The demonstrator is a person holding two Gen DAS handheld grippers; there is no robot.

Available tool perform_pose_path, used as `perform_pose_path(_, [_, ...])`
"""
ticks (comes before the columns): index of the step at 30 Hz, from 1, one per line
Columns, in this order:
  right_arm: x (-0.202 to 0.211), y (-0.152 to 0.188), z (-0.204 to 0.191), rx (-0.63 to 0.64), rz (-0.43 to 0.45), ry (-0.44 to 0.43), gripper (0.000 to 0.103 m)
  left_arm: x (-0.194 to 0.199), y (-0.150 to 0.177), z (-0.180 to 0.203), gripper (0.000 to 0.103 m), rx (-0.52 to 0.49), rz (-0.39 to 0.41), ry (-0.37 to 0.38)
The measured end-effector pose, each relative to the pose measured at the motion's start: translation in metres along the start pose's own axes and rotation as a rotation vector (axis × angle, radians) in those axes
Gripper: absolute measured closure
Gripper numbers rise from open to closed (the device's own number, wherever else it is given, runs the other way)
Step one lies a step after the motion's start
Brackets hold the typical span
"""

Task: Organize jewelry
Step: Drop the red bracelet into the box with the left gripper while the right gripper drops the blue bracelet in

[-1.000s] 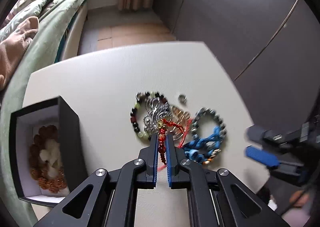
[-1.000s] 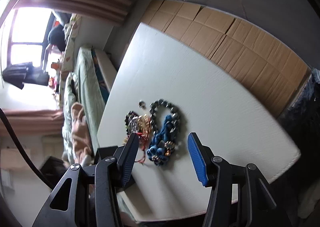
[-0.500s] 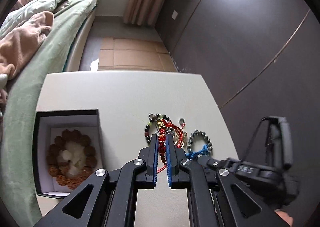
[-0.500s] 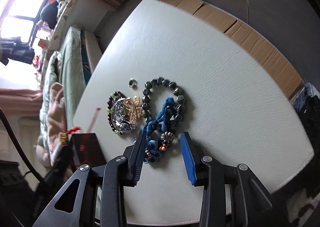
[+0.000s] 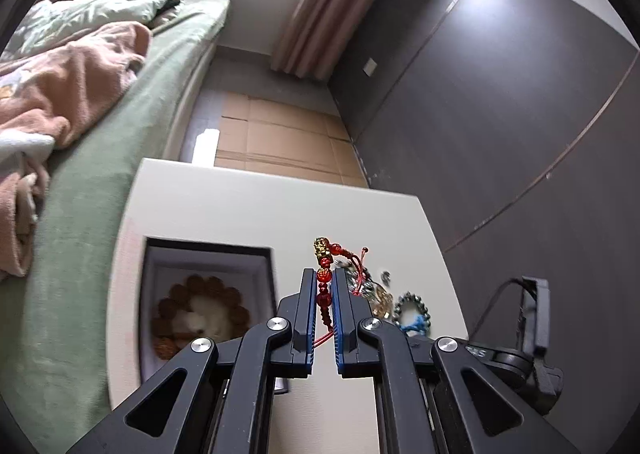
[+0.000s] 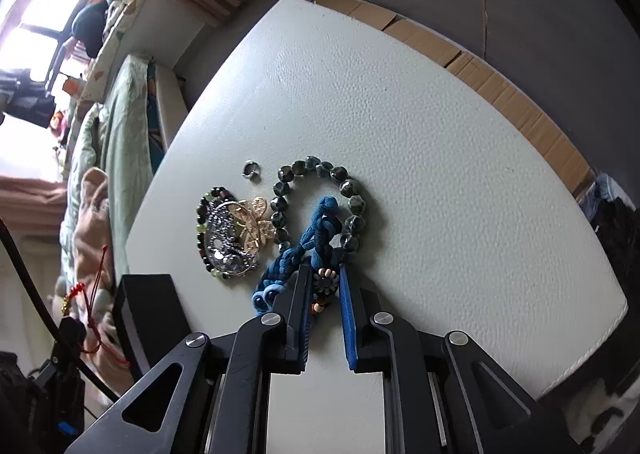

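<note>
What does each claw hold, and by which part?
Left claw: red beaded cord bracelet, by its red beads. Right claw, closing: blue braided cord bracelet, at its beaded flower end.

I can read almost nothing here. The only lettering sits on the black body of my right gripper [image 5: 496, 354], seen from the left wrist camera at the table's [image 5: 248, 214] near right corner: a few pale characters, upside down and too small and blurred for me to make out. The jewelry, the box [image 5: 208, 254] and the wall carry no words, numbers or signs.
</note>
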State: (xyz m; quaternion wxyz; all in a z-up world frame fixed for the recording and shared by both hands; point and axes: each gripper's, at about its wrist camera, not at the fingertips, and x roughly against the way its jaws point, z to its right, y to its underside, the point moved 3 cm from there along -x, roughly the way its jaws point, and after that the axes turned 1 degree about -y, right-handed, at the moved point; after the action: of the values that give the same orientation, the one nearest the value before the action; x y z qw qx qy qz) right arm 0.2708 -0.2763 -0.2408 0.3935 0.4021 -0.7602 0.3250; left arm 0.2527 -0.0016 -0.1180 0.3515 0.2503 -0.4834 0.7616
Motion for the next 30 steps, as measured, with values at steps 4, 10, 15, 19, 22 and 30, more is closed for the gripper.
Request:
perform_pose_path(4, [0.019, 0.004, -0.008, 0.024, 0.029, -0.097, 0.088, 0.01, -0.004, -0.018, 0.096, 0.033, 0.019, -0.024])
perform_pose_path(10, [0.046, 0.009, -0.029, 0.09, 0.093, -0.197, 0.088, 0.011, -0.007, -0.044, 0.096, 0.099, 0.014, -0.054])
perform_pose_path(15, [0.054, 0.016, -0.046, 0.136, 0.101, -0.268, 0.088, -0.002, -0.004, -0.057, 0.096, 0.143, -0.049, -0.037])
perform_pose_path(19, [0.057, 0.022, -0.063, 0.186, 0.107, -0.308, 0.088, -0.013, 0.002, -0.068, 0.095, 0.186, -0.121, -0.057])
perform_pose_path(22, [0.058, 0.029, -0.078, 0.225, 0.109, -0.342, 0.088, -0.01, 0.001, -0.073, 0.062, 0.176, -0.105, -0.104])
perform_pose_path(30, [0.051, 0.056, -0.125, 0.332, 0.071, -0.449, 0.088, 0.022, -0.012, -0.085, 0.001, 0.196, 0.016, -0.13])
